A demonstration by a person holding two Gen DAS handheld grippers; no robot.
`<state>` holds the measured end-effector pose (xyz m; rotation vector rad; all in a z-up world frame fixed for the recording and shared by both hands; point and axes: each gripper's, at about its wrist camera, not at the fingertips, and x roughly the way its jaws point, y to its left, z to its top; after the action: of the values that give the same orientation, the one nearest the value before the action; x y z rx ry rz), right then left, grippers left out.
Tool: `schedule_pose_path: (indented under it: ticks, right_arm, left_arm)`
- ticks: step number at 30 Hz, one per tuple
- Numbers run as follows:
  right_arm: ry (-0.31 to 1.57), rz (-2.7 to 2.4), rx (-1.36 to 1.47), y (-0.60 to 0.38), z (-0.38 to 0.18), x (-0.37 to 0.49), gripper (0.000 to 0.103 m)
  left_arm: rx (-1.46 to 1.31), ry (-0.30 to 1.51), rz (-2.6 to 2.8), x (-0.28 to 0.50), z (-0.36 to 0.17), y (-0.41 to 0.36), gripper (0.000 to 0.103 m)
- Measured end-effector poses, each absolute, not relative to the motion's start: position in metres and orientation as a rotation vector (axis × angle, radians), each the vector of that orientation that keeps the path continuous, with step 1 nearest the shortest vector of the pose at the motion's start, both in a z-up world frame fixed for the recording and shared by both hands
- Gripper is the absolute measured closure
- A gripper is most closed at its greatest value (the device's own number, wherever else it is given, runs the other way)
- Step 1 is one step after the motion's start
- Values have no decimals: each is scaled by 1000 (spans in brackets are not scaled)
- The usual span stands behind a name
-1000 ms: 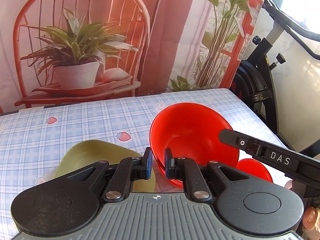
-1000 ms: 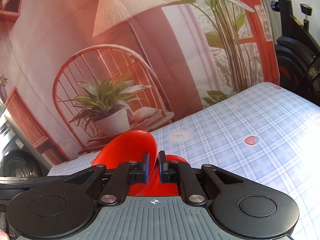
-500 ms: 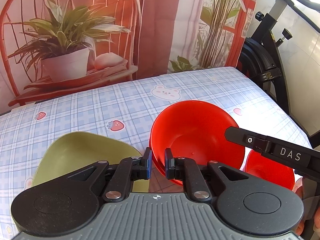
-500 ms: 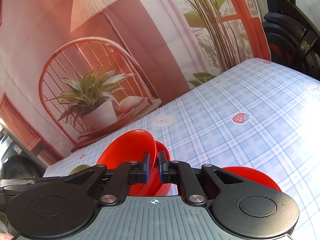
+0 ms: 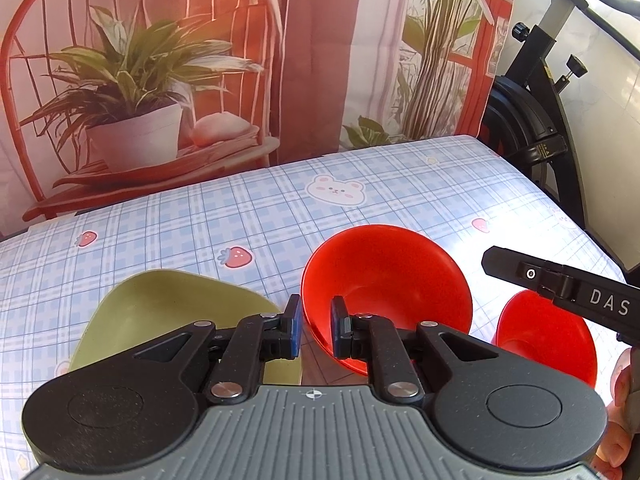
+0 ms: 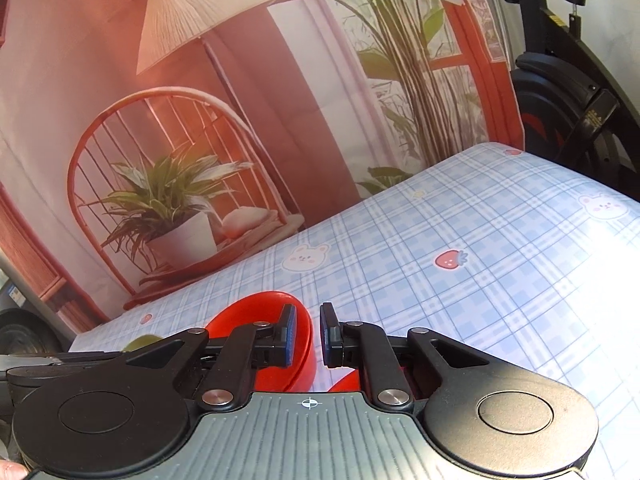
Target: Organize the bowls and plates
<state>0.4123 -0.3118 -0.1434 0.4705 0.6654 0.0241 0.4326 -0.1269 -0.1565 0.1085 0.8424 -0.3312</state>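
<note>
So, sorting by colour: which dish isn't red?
The green plate, left of the two red bowls; flatter, rounded-triangular.

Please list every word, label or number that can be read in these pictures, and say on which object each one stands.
"DAS": white letters on the black arm of the right gripper, seen in the left wrist view.
Yellow label on the exercise bike: too small to read.
Yellow label on the bike frame in the right wrist view: also unreadable.
</note>
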Motion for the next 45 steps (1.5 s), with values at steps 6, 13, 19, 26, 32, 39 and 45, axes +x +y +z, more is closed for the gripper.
schedule_pose_path:
  ticks: [6,13,19,26,32,39,45]
  right_arm:
    - [615,-49,392,-330,-128,383,90]
    - [598,-165,364,-357,-130,340,90]
    - [645,-195,379,-369,-147,327,90]
    - [673,-166,414,-365,-161,323,89]
    - [686,-147,426,-364,-164,324,90]
    - [686,-142,428,-364,-165,325,95]
    - [667,-129,410,-356,-157,326,95]
  left_arm:
    - [75,774,-378,414,-137,-140,84]
    - [35,757,-496,381,-137,-175,74]
    - [36,811,-533,365,-162,-193,73]
    - [30,865,-521,363,-182,-197,73]
    - [23,882,-533,365,-188,-201,73]
    - [36,872,-538,360,-193,-203,78]
    - [12,859,-520,359,-186,-194,81]
